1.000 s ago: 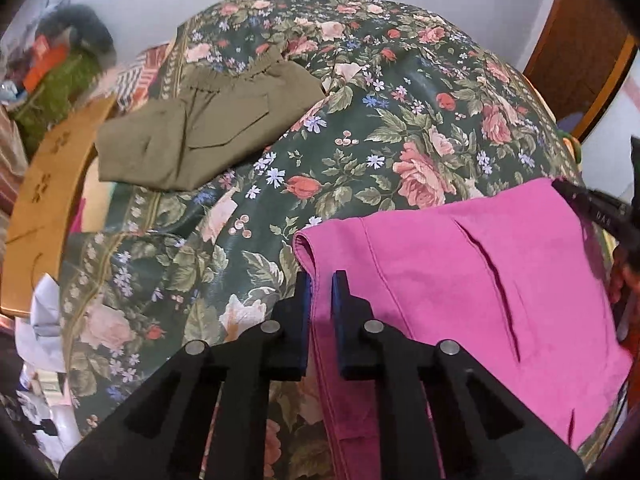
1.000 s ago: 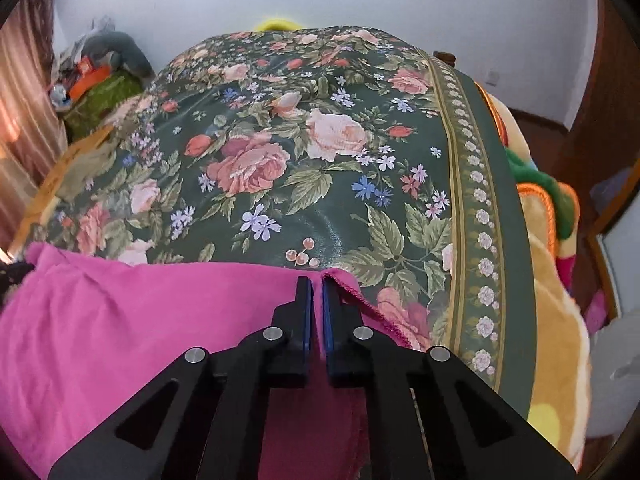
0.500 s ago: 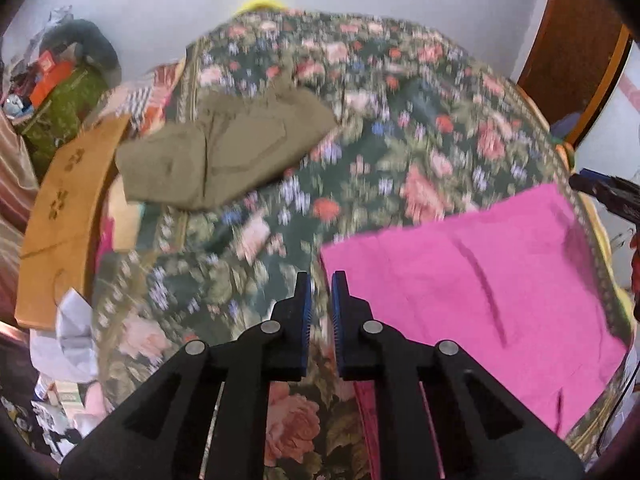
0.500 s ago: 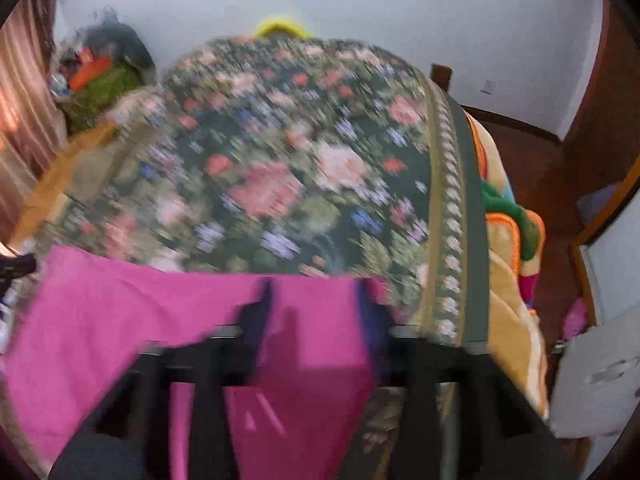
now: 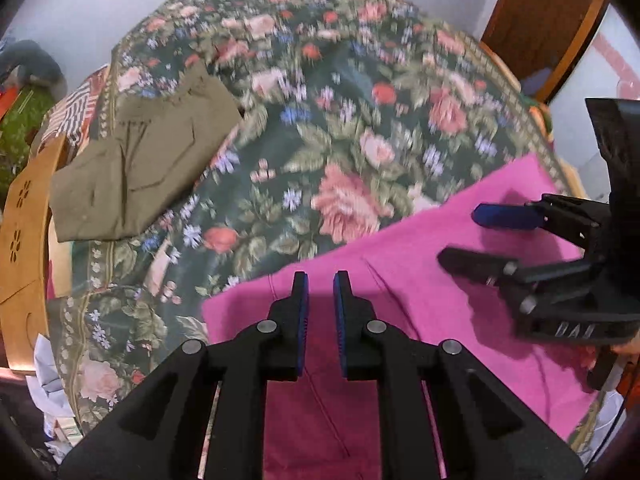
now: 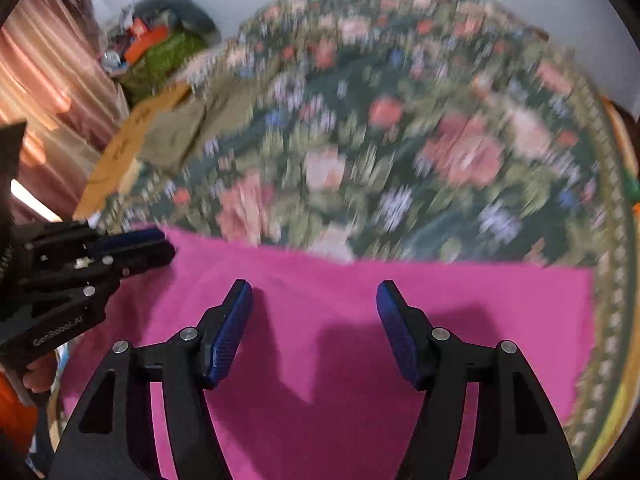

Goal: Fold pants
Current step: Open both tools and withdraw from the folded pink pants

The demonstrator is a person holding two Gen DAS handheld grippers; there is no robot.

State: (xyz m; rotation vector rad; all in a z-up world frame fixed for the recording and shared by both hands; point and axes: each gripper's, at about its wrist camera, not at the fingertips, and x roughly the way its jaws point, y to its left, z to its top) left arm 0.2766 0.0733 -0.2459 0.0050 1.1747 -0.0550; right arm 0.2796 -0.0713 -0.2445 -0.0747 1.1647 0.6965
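Note:
The pink pants lie folded and flat on the near part of the floral bedspread; they also show in the right wrist view. My left gripper hovers over their left edge, its jaws a small gap apart and holding nothing. My right gripper is wide open and empty above the middle of the pants; it also shows in the left wrist view at the right. The left gripper appears in the right wrist view at the left edge.
Folded olive-green pants lie at the far left of the bed. A wooden bed frame runs along the left. Clutter is piled by the wall at the far left. A wooden door stands at the right.
Both grippers let go of the pink pants and opened, the right one wide. Both have lifted and pulled back above the cloth, which now lies flat.

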